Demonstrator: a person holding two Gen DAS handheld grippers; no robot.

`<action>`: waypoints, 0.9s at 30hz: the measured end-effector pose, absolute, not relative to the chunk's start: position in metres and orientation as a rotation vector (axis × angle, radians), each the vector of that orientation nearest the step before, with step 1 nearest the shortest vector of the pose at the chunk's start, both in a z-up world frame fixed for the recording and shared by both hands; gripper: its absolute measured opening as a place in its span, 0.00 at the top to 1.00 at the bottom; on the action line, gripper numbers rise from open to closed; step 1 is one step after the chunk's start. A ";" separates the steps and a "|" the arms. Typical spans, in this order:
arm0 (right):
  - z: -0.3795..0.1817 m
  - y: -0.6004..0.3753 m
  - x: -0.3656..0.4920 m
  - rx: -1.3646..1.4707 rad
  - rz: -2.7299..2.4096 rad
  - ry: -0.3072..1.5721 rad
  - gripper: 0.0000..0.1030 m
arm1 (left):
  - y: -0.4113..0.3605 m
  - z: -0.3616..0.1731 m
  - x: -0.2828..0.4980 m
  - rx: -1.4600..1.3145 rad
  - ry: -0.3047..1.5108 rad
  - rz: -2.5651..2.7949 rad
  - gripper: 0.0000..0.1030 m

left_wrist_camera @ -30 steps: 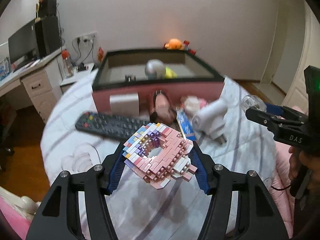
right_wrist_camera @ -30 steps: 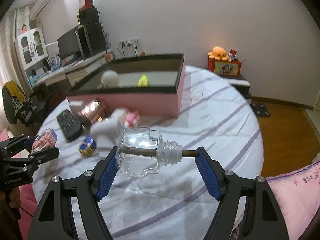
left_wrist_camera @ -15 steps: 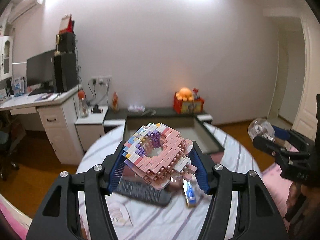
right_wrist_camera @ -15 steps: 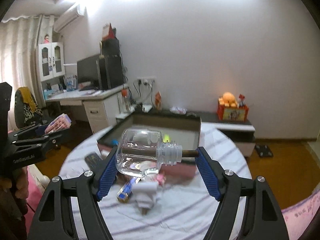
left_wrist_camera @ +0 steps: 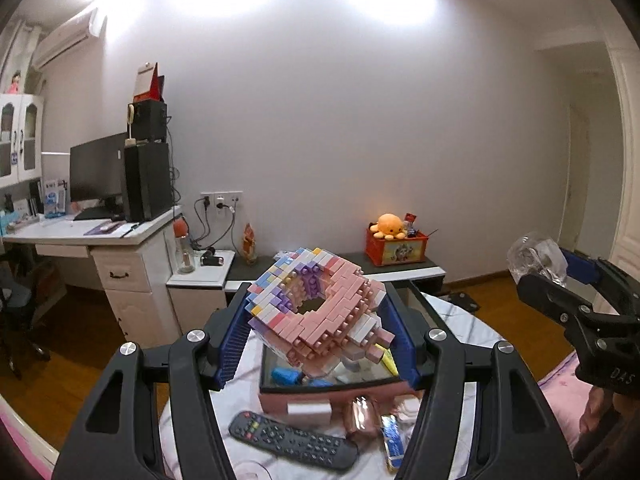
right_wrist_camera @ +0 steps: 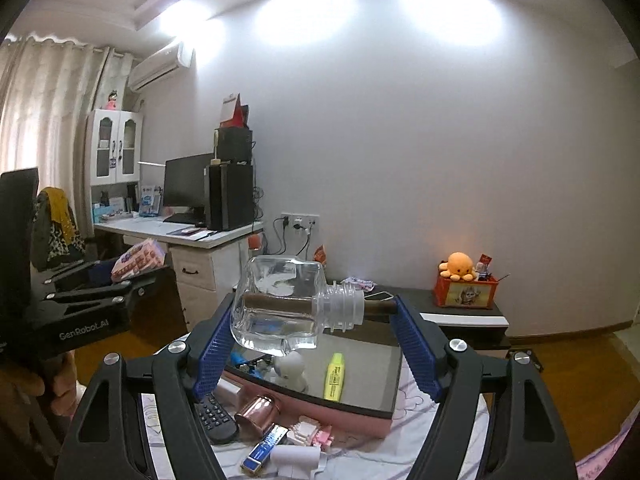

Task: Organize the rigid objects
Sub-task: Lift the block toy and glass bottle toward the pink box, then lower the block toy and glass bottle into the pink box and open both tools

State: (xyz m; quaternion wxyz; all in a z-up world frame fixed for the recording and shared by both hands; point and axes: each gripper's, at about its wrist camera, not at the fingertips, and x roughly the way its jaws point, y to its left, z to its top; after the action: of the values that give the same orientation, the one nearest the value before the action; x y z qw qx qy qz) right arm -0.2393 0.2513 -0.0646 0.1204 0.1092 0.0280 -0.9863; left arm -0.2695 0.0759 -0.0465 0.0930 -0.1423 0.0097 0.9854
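Holding one object in each gripper, both raised above the table (right_wrist_camera: pixel 432 432). Your left gripper (left_wrist_camera: pixel 316 332) is clamped on the pink brick model (left_wrist_camera: pixel 316 312), blue pads pressing its two sides; the model sits tilted, its open centre facing up and toward the camera. Your right gripper (right_wrist_camera: pixel 316 332) is clamped on the glass bottle (right_wrist_camera: pixel 280 304), lying crosswise between the fingers, long axis running pad to pad, neck and a brown stick through it pointing to the right pad.

The relation that matters: the pink box (right_wrist_camera: pixel 348 420) with its dark rim lies below and ahead of both sets of fingers. In each wrist view the held object hangs over the near part of the box opening, so the likely move is forward and down. Neither hand looks clearly nearer; judged from the views, both are about level with each other.

Right wrist view shows the box interior well: yellow highlighter (right_wrist_camera: pixel 335 376) and a white round figure (right_wrist_camera: pixel 292 366) already inside. Left wrist view hides most of that behind the model, but shows the remote (left_wrist_camera: pixel 292 440) whole on the cloth in front of the box, with the copper cup (left_wrist_camera: pixel 362 416) beside it
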 end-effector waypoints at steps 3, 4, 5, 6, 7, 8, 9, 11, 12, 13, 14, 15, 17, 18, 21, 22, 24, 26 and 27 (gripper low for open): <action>-0.065 0.253 -0.252 0.334 -2.868 0.082 0.26 | 0.079 -0.044 -0.283 -0.427 0.046 2.919 0.39; -0.066 0.253 -0.255 0.334 -2.870 0.082 0.26 | 0.081 -0.044 -0.290 -0.432 0.062 2.925 0.39; -0.067 0.253 -0.259 0.342 -2.869 0.087 0.26 | 0.083 -0.044 -0.296 -0.442 0.075 2.919 0.39; -0.068 0.254 -0.267 0.353 -2.866 0.090 0.26 | 0.084 -0.045 -0.302 -0.448 0.082 2.916 0.39; -0.069 0.255 -0.273 0.351 -2.871 0.089 0.26 | 0.086 -0.046 -0.309 -0.454 0.086 2.913 0.39; -0.071 0.257 -0.277 0.358 -2.870 0.091 0.26 | 0.088 -0.048 -0.315 -0.464 0.092 2.907 0.39; -0.072 0.258 -0.285 0.375 -2.867 0.093 0.26 | 0.090 -0.049 -0.322 -0.476 0.096 2.904 0.39; -0.077 0.260 -0.299 0.395 -2.869 0.090 0.26 | 0.095 -0.054 -0.340 -0.514 0.114 2.892 0.39; -0.080 0.261 -0.309 0.416 -2.867 0.090 0.26 | 0.098 -0.058 -0.348 -0.536 0.125 2.882 0.39; -0.083 0.262 -0.313 0.427 -2.866 0.089 0.26 | 0.100 -0.061 -0.357 -0.556 0.134 2.876 0.39; -0.088 0.264 -0.323 0.448 -2.862 0.084 0.26 | 0.101 -0.064 -0.363 -0.570 0.138 2.874 0.39; -0.092 0.265 -0.330 0.466 -2.856 0.082 0.26 | 0.102 -0.069 -0.372 -0.593 0.143 2.867 0.39; -0.103 0.267 -0.345 0.514 -2.850 0.077 0.26 | 0.105 -0.081 -0.388 -0.649 0.145 2.849 0.39; -0.109 0.269 -0.353 0.545 -2.846 0.074 0.26 | 0.106 -0.089 -0.396 -0.678 0.149 2.839 0.39; -0.127 0.273 -0.370 0.623 -2.844 0.072 0.26 | 0.110 -0.108 -0.417 -0.758 0.149 2.817 0.39; -0.134 0.275 -0.377 0.662 -2.846 0.080 0.26 | 0.112 -0.115 -0.423 -0.782 0.140 2.806 0.39; -0.147 0.278 -0.389 0.736 -2.848 0.088 0.26 | 0.115 -0.128 -0.435 -0.834 0.148 2.793 0.39; -0.156 0.280 -0.398 0.786 -2.830 0.078 0.26 | 0.117 -0.141 -0.444 -0.883 0.149 2.783 0.39; -0.162 0.281 -0.402 0.818 -2.822 0.079 0.26 | 0.117 -0.147 -0.448 -0.907 0.144 2.775 0.39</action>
State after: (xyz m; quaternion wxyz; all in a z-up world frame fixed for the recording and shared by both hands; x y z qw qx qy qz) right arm -0.4020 0.2813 -0.1622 0.1008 0.2770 0.0268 -0.9552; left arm -0.4479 0.1174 -0.1470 0.1088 -0.3084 0.0491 0.9437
